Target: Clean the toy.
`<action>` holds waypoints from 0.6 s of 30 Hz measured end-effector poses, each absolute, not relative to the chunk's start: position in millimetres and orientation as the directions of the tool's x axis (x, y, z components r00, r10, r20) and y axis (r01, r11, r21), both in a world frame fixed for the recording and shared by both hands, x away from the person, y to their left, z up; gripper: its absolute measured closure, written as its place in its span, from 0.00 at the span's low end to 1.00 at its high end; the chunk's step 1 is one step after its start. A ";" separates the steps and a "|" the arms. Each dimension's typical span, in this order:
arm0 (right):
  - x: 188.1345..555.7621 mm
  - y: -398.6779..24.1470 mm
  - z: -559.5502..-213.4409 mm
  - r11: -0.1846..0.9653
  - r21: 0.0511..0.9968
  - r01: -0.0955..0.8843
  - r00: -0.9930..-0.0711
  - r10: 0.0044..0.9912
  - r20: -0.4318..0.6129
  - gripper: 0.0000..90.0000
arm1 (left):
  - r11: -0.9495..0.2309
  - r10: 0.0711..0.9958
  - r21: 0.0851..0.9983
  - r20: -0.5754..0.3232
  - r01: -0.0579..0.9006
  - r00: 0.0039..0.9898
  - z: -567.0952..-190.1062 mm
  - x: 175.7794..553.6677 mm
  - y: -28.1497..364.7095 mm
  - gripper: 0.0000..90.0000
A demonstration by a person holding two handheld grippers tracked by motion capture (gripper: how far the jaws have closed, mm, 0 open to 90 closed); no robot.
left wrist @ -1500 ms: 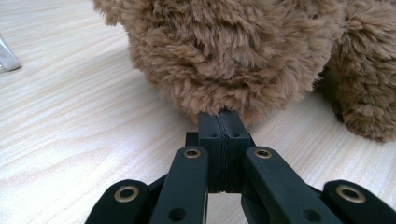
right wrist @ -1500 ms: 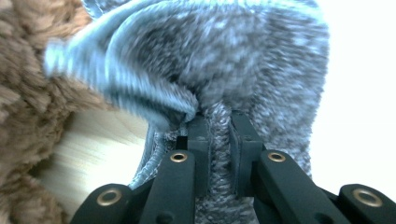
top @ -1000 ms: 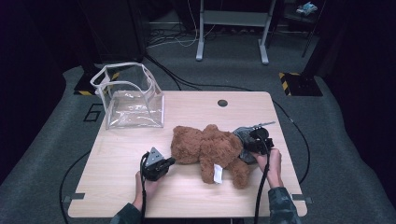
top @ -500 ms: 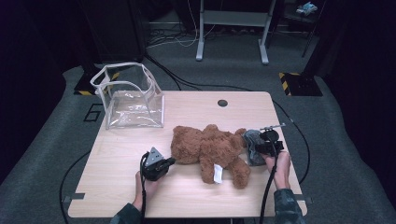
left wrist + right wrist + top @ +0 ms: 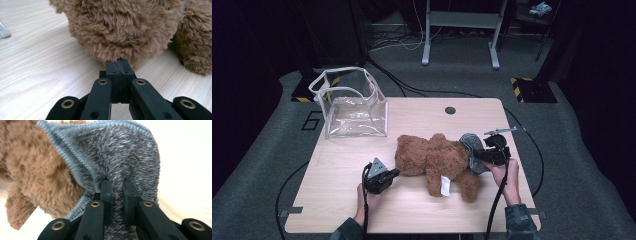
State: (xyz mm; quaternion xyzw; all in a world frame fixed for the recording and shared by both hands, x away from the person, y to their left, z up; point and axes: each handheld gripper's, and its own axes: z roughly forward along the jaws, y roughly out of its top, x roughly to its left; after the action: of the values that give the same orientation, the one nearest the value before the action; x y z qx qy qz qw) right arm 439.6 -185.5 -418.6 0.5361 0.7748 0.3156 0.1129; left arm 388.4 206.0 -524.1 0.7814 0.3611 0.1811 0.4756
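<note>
While the bag stands at the table's far left, the left gripper pinches the bear's fur at mid-table. Plush looks light and yielding, so a tuft serves. At right, the right gripper clamps the stretchy grey knit on the bear's end.

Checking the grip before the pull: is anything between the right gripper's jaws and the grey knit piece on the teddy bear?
Nothing visible. The right gripper is shut directly on a fold of the grey knit piece, which wraps one end of the teddy bear. The brown fur lies beside the jaws, not between them.
</note>
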 end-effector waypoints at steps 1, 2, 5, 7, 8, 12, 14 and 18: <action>441.5 -183.0 -423.2 0.228 0.599 0.768 -0.402 0.899 0.172 0.90 | -0.285 0.739 0.877 -0.055 0.386 0.672 -524.5 388.5 205.5 0.99; 443.4 -181.3 -427.7 0.233 0.593 0.770 -0.402 0.900 0.168 0.90 | -0.286 0.739 0.878 -0.053 0.384 0.672 -524.6 388.5 205.3 0.99; 445.8 -179.8 -433.6 0.231 0.588 0.775 -0.401 0.899 0.176 0.90 | -0.288 0.738 0.878 -0.052 0.384 0.673 -524.6 388.6 205.3 0.99; 448.7 -178.5 -439.7 0.233 0.580 0.780 -0.399 0.900 0.175 0.90 | -0.289 0.738 0.877 -0.051 0.383 0.673 -524.6 388.6 204.9 0.99; 449.4 -178.3 -441.4 0.235 0.573 0.785 -0.397 0.901 0.174 0.90 | -0.288 0.738 0.877 -0.051 0.384 0.672 -524.6 388.6 205.0 0.99; 453.8 -181.5 -452.6 0.233 0.547 0.804 -0.383 0.907 0.177 0.90 | -0.291 0.738 0.875 -0.052 0.387 0.673 -524.4 388.6 205.0 0.99; 456.3 -181.8 -461.6 0.232 0.530 0.815 -0.378 0.907 0.184 0.90 | -0.283 0.739 0.875 -0.063 0.393 0.671 -524.5 388.2 204.4 0.99; 460.2 -178.7 -476.1 0.234 0.501 0.833 -0.377 0.903 0.206 0.90 | -0.283 0.738 0.875 -0.062 0.393 0.671 -524.5 388.2 204.5 0.99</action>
State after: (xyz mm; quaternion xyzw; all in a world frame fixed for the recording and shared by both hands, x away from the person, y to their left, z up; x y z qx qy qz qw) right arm 460.2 -178.7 -476.1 0.5545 0.7828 0.2752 0.0635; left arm 388.2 204.5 -524.5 0.7803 0.3625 0.1814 0.4763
